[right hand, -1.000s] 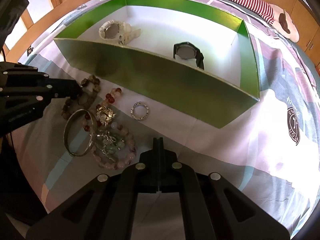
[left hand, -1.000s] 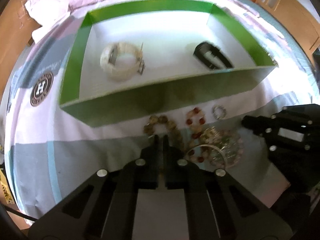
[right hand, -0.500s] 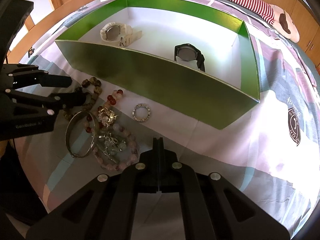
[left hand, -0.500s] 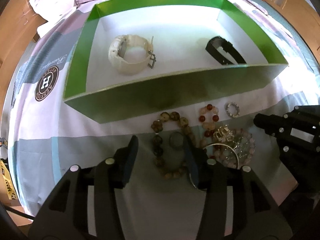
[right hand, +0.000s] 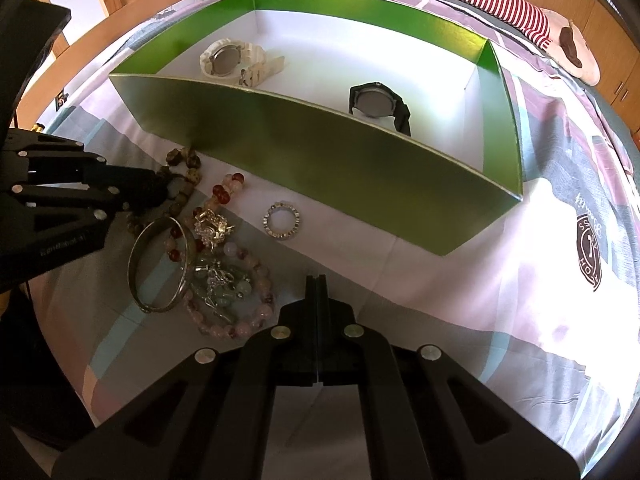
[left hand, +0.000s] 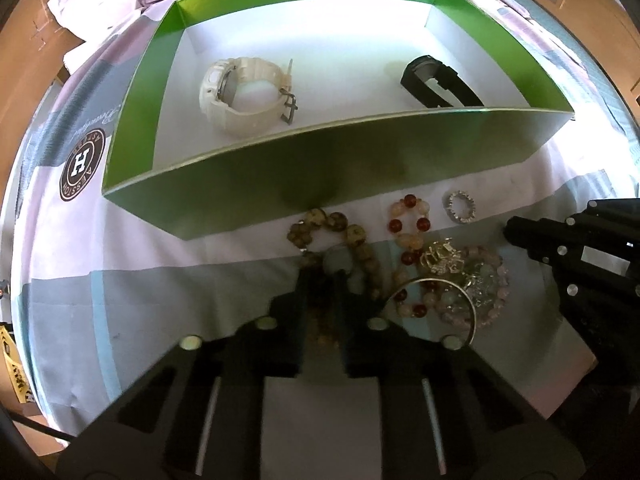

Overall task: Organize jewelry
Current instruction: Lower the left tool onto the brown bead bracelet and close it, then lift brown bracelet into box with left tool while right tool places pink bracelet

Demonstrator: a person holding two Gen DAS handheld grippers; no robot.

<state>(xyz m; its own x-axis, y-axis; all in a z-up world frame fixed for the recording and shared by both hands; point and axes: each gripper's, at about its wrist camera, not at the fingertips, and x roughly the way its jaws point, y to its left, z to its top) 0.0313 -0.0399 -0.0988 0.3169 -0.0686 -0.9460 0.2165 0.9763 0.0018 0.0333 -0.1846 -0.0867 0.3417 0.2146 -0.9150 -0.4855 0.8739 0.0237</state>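
Bedspread (right hand: 460,288), patterned: brown bead bracelet (left hand: 352,240) lies before green box (left hand: 320,172), left gripper (left hand: 322,280) pinched narrow on its near strand, box straight ahead. Right gripper (right hand: 316,284) shut, empty, farther off.

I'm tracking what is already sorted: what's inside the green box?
Two watches lie in the green box: a white watch and a black watch. Its near wall hides a strip of floor; nothing else shows.
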